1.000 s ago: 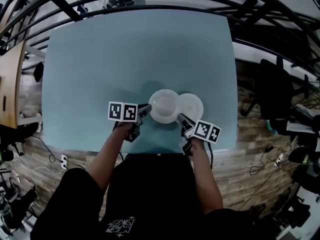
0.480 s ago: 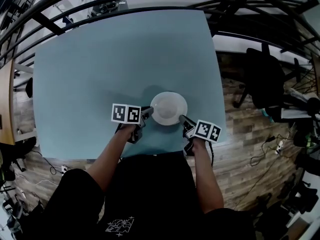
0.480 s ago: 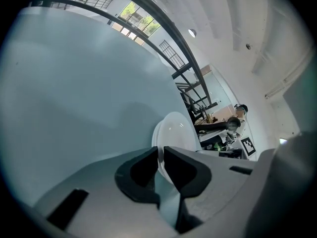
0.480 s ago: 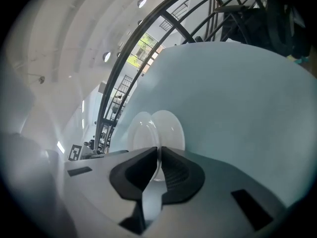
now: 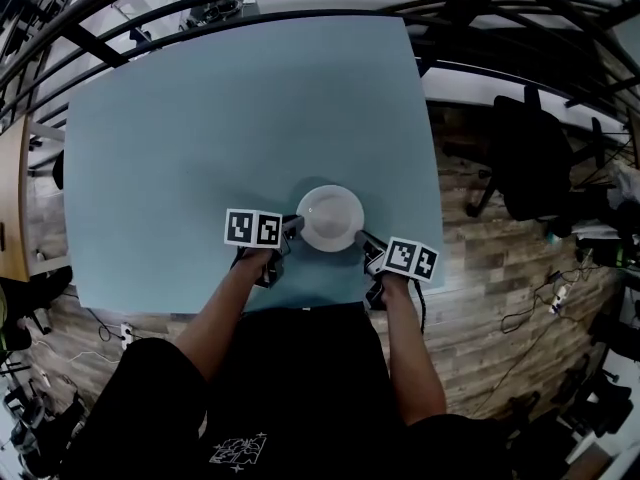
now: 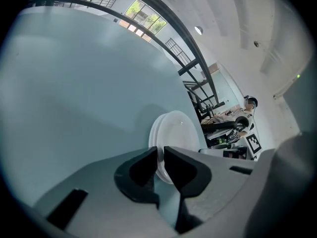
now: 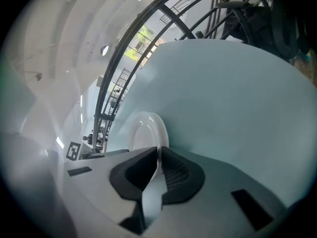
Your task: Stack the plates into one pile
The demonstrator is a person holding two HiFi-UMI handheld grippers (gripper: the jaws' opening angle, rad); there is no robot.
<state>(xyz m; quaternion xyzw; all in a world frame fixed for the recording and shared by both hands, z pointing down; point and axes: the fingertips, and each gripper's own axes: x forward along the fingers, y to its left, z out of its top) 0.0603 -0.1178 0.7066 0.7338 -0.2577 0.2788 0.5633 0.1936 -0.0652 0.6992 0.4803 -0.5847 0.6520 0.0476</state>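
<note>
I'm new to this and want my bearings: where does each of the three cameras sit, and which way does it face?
Head view: on the person's head, facing steeply down at the teal table and white plate; forearms, left gripper and right gripper show.
Left gripper view: on the left gripper, looking along its own jaws, shut on the plate's rim.
Right gripper view: likewise on the right gripper, jaws on the opposite rim.
Shared: all see that plate.

The surface (image 5: 200, 148) is viewed from steeply above in the head view, with the stacked plates (image 5: 331, 218) near centre. The same plates are viewed closely along the jaws, from 9 o'clock by the left hand-held gripper (image 6: 160, 155) and from 4 o'clock by the right hand-held gripper (image 7: 158, 155).
</note>
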